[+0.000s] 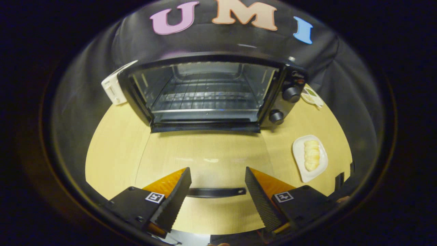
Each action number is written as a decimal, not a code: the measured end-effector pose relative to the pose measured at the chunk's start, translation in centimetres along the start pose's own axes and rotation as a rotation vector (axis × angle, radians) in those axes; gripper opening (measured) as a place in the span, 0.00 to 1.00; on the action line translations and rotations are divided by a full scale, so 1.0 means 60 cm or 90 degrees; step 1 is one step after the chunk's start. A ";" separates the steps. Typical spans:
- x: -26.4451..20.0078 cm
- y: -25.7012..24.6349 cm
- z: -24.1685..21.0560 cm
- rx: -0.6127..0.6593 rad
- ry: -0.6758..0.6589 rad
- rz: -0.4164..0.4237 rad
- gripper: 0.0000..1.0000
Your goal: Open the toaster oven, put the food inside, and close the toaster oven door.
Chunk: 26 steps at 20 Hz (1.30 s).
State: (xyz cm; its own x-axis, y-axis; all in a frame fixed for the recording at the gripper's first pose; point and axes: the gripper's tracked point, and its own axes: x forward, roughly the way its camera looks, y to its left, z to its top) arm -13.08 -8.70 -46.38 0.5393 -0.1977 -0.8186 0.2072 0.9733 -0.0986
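The toaster oven (211,92) door (205,160) lay folded down, its rack bare. The food (311,155) remained on its plate (302,171); loading and closing were outstanding. The gripper (216,186) jaws stood wide, holding nothing.

Pale wooden table (116,150) backed by black cloth wall (88,68).

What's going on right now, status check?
Gripper open, empty, over the door handle. Toaster oven door down, rack bare. Food waiting on its plate, off to the side. Nothing blocking.

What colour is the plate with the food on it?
White, seen in the gripper view: the plate beside the toaster oven.
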 end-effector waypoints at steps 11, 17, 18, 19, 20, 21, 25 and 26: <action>0.046 -0.268 0.039 0.094 0.007 -0.146 1.00; 0.091 -0.372 0.004 0.101 0.043 -0.186 1.00; 0.100 -0.384 -0.002 0.102 0.048 -0.187 1.00; 0.106 -0.393 -0.006 0.103 0.051 -0.183 1.00; 0.115 -0.399 -0.013 0.104 0.055 -0.180 1.00; 0.122 -0.404 -0.018 0.102 0.058 -0.177 1.00; 0.150 -0.416 -0.035 0.097 0.070 -0.158 1.00; 0.156 -0.416 -0.040 0.098 0.072 -0.150 1.00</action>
State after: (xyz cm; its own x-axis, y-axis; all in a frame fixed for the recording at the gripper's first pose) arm -15.15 -34.54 -52.91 0.3685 -0.3932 -0.8424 0.4421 0.8712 -0.2133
